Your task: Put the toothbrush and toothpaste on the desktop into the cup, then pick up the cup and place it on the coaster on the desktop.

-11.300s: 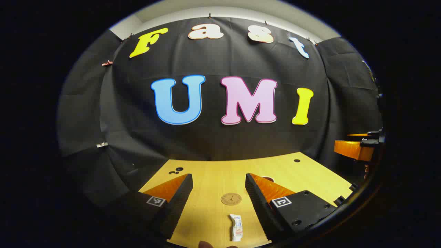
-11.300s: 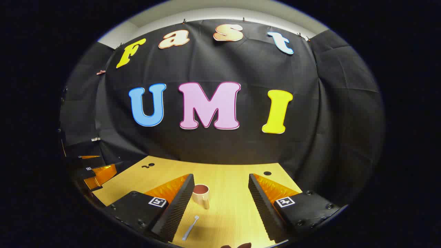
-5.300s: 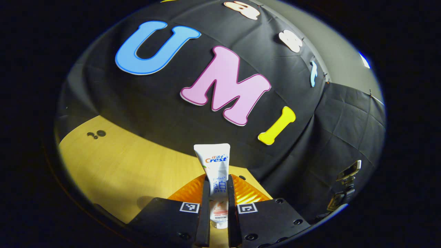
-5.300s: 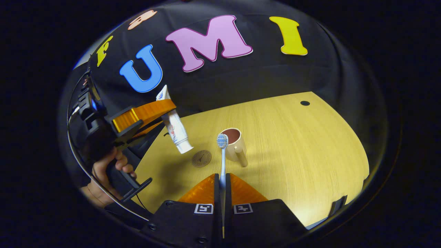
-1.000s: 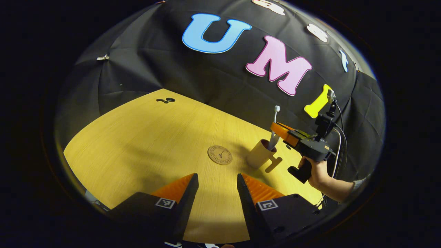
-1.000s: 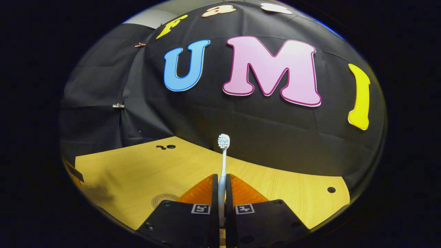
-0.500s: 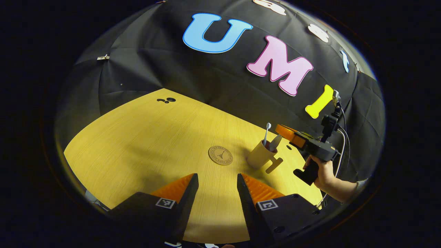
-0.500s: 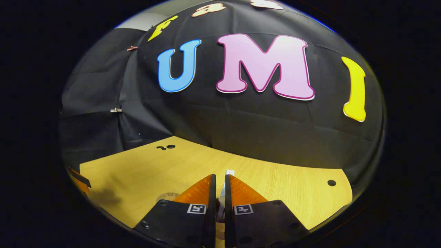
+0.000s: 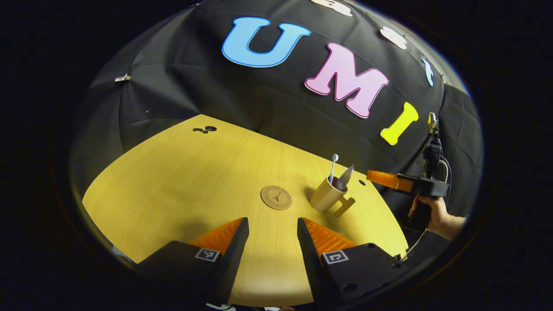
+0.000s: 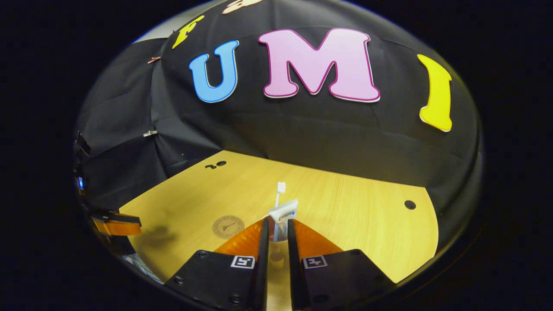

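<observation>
A beige cup (image 9: 325, 197) with a side handle stands upright on the wooden desktop (image 9: 181, 172). The white toothbrush (image 9: 332, 166) and the toothpaste tube (image 9: 345, 178) stick up out of it. A round brown coaster (image 9: 276, 197) lies bare just left of the cup. My left gripper (image 9: 270, 229) hangs open over the near desk, in front of the coaster, holding nothing. My right gripper (image 9: 372, 175), held by a hand (image 9: 436, 214), hovers right of the cup and apart from it. In the right gripper view my right gripper (image 10: 276, 224) stands slightly open, with the toothbrush (image 10: 280, 190), the toothpaste (image 10: 284, 212) and part of the cup (image 10: 276, 255) beyond its fingers.
The coaster (image 10: 227, 226) lies left of the cup in the right gripper view, and my left gripper (image 10: 116, 226) shows at the far left edge. Small dark holes (image 9: 206, 129) mark the far desk corner, another hole (image 10: 409, 204) the right side. Black cloth walls close the back.
My right gripper let go of the toothbrush, which now stands in the cup beside the toothpaste. It then parted its fingers a little and drew back from the cup. My left gripper barely moved.
</observation>
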A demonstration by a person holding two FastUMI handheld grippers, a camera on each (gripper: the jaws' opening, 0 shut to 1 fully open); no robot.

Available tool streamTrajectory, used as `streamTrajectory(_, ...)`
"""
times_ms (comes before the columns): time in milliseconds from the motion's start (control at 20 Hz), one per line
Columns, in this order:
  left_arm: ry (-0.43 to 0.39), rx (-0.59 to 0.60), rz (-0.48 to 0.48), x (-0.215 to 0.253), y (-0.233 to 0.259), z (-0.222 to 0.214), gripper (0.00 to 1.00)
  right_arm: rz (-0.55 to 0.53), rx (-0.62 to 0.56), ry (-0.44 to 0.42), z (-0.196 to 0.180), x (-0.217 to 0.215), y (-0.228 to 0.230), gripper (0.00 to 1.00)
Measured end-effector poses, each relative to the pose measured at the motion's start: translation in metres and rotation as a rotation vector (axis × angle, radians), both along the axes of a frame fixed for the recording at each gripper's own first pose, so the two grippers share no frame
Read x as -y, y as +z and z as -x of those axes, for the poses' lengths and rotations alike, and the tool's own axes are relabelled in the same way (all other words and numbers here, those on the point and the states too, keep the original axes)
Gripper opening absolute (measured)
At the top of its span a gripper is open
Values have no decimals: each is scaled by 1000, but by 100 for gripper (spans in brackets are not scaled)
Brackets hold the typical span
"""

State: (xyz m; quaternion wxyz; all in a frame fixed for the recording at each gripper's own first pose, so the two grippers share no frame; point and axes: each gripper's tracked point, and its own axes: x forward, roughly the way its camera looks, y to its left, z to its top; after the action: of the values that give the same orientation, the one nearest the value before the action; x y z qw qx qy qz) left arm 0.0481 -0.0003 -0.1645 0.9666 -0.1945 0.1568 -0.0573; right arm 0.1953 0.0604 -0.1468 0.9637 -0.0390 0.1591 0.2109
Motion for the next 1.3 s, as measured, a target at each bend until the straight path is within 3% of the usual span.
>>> streamTrajectory(150,-20,1,-32,0,0,1,71,17,-128,12,11,1,-20,27)
streamTrajectory(200,-26,0,-43,1,0,3,71,15,-164,9,13,1,-25,35)
streamTrajectory(250,-31,-2,-54,2,-2,3,71,23,-213,3,16,2,-33,31)
streamTrajectory(300,-37,-4,-60,3,-3,3,71,35,-260,-4,20,4,-44,39)
streamTrajectory(500,-73,-2,-77,14,-3,8,71,89,-371,-39,20,7,-70,48)
streamTrajectory(550,-79,-4,-78,15,-3,8,71,96,-396,-46,18,6,-75,49)
streamTrajectory(600,-83,-9,-77,16,-5,9,71,100,-429,-46,17,4,-82,42)
streamTrajectory(650,-86,-16,-75,21,-6,8,71,105,-472,-41,18,3,-90,51)
streamTrajectory(700,-90,-22,-72,23,-8,8,71,115,-507,-37,20,0,-98,54)
streamTrajectory(1200,-70,-65,-57,5,-28,13,71,231,-607,-73,-16,-6,-140,55)
streamTrajectory(1250,-63,-69,-54,1,-32,13,71,235,-617,-71,-19,-10,-144,65)
streamTrajectory(1300,-57,-70,-52,-4,-33,15,71,242,-628,-71,-22,-11,-148,55)
